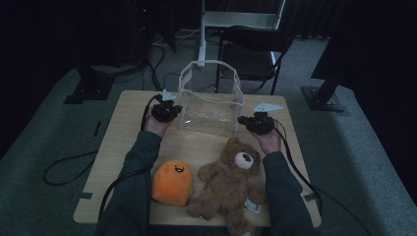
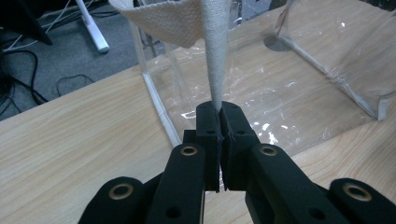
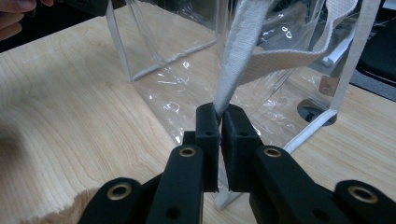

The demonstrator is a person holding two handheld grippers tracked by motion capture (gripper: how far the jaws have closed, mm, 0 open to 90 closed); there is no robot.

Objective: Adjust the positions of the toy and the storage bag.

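One clear bag point(image 1: 211, 101) stands mid-table; nearer you than the bag lie one brown teddy bear point(image 1: 228, 184), its feet cut off, and one orange plush point(image 1: 171, 182). Your left gripper point(image 2: 219, 109) and right gripper point(image 3: 219, 112) each pinch a webbing strap point(image 2: 215, 56).

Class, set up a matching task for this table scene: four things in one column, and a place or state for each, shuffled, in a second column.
1. left gripper
2. teddy bear
3. orange plush
4. clear bag

A. standing upright at the table's far edge
B. lying nearest the person's right arm
C. shut on a webbing strap
D. beside the person's left sleeve

Pairs: 1-C, 2-B, 3-D, 4-A
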